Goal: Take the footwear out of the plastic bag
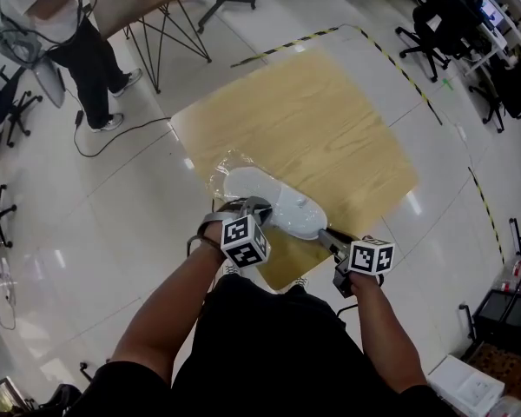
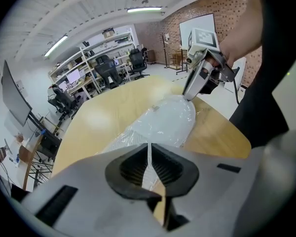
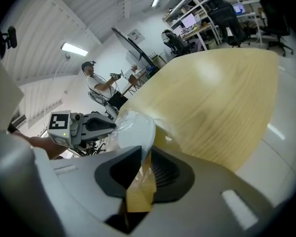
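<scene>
**Room:** open lab with a glossy pale floor [image 1: 104, 233], office chairs [image 1: 427, 31] and shelving along the far side. A person [image 1: 78, 42] stands well apart from the work.

**Surface:** light wood desk [image 1: 330, 120], carrying only the item.

**Item:** white shoe [image 1: 282, 202] lying near the desk's near edge, inside a clear plastic bag [image 1: 228, 170]. Loose film is crumpled at the end away from the right hand. Which end is the bag's mouth can't be told.

**Left claw** [image 2: 149, 149]: closed together on a thin pleat of bag film, with no shoe between the pads.

**Right claw** [image 3: 144, 154]: closed part-way on the shoe's near end. The pads look to bear on it, w/ film prob. in between.

**Step (judged):** separating shoe from bag, early stage, as the shoe looks fully wrapped.

**Handling notes (judged):**
- Keep the left pinch on film only and draw it away along the shoe's length, not upward.
- The right claw should anchor the shoe low on the desk.
- If the right claw traps film too, the bag won't slide, so re-grip on bare shoe.
- Film is thin, so a slow pull avoids tearing or slipping out.
</scene>
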`<state>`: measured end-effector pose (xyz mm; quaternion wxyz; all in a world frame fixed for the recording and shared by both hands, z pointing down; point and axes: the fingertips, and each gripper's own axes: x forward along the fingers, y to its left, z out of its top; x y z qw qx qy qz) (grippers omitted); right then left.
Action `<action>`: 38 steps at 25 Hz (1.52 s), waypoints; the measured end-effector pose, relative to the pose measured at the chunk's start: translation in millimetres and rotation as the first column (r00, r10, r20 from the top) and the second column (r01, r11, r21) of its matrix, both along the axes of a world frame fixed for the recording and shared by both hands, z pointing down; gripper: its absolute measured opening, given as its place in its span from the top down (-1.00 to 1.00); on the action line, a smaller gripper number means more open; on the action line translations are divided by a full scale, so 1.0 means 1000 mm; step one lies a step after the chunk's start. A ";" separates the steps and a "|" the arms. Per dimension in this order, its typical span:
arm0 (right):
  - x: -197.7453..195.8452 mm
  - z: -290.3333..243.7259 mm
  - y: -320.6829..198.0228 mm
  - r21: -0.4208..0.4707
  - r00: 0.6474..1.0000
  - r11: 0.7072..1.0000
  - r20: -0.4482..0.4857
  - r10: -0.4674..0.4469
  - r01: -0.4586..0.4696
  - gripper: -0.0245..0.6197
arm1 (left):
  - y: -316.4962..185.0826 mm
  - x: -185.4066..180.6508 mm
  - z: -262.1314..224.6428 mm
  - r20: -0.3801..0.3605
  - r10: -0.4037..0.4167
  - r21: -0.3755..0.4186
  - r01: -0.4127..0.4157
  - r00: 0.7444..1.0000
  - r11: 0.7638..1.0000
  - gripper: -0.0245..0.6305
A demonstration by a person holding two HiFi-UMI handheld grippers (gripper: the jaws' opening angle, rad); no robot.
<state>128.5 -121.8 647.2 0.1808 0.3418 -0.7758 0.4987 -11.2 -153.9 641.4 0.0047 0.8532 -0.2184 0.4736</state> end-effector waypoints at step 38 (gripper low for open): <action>0.067 -0.005 0.034 0.004 0.988 0.991 -0.082 0.134 -0.134 0.77 | 0.001 -0.041 0.020 0.101 -0.075 -0.009 0.076 0.992 0.997 0.87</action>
